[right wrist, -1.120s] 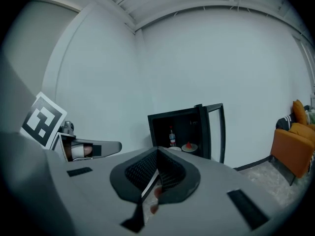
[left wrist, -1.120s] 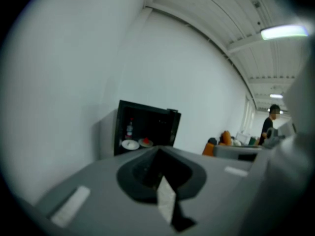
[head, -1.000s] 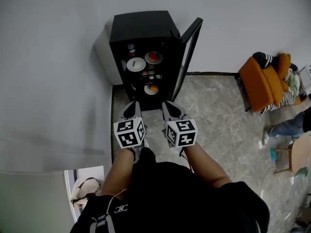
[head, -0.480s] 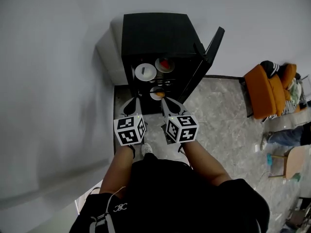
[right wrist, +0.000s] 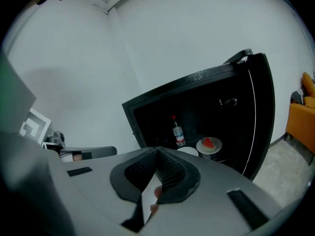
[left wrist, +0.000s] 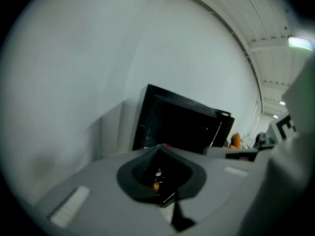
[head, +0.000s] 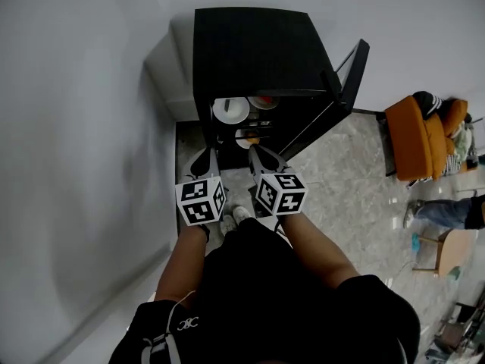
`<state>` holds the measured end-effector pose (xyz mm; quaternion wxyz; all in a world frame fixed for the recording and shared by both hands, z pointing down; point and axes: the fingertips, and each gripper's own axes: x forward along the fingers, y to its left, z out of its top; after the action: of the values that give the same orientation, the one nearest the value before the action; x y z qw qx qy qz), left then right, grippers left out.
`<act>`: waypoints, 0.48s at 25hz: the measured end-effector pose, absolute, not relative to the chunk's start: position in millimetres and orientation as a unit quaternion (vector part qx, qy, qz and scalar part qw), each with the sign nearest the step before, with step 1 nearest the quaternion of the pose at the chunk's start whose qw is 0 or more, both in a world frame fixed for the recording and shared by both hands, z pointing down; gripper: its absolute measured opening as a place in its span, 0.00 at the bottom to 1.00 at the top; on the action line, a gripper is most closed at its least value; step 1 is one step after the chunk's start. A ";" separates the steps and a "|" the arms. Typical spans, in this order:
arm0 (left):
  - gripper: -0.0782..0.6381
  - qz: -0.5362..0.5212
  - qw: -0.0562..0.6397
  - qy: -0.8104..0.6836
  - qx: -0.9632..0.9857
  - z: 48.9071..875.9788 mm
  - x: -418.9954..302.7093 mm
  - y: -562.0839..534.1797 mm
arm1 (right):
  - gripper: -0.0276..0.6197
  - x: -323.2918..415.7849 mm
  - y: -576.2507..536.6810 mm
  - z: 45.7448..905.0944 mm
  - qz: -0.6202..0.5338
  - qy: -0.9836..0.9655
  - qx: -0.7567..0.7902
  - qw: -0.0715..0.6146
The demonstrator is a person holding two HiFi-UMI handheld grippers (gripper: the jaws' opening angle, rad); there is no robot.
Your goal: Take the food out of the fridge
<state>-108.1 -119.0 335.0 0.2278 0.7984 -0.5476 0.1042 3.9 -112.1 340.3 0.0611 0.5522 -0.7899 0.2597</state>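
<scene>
Both left hand-held gripper and right hand-held gripper are closed, empty, facing the fridge.

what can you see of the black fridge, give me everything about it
The fridge is a small, matt black box that stands on the floor, backed against the white wall. Its door is swung wide open, to the right in the head view. The dark inside holds a white dish, a plate with a red slice, a plate with orange food and a red-capped bottle.
</scene>
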 end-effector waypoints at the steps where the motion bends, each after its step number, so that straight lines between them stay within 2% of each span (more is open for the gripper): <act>1: 0.11 0.106 0.231 -0.548 0.797 337.9 -108.6 -121.4 | 0.03 3.5 -116.8 344.7 0.267 -0.789 0.551 0.061; 5: 0.11 0.112 0.243 -0.550 0.791 351.1 -110.0 -132.8 | 0.03 -0.1 -140.5 366.1 0.313 -0.786 0.533 0.028; 12: 0.11 0.116 0.266 -0.568 0.770 382.1 -121.7 -144.3 | 0.03 5.0 -185.6 455.0 0.509 -0.698 0.491 -0.112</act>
<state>-121.7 -144.3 382.1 0.2665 0.7702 -0.5676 0.1164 5.0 -185.6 455.0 -0.1116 0.4909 -0.6982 0.5090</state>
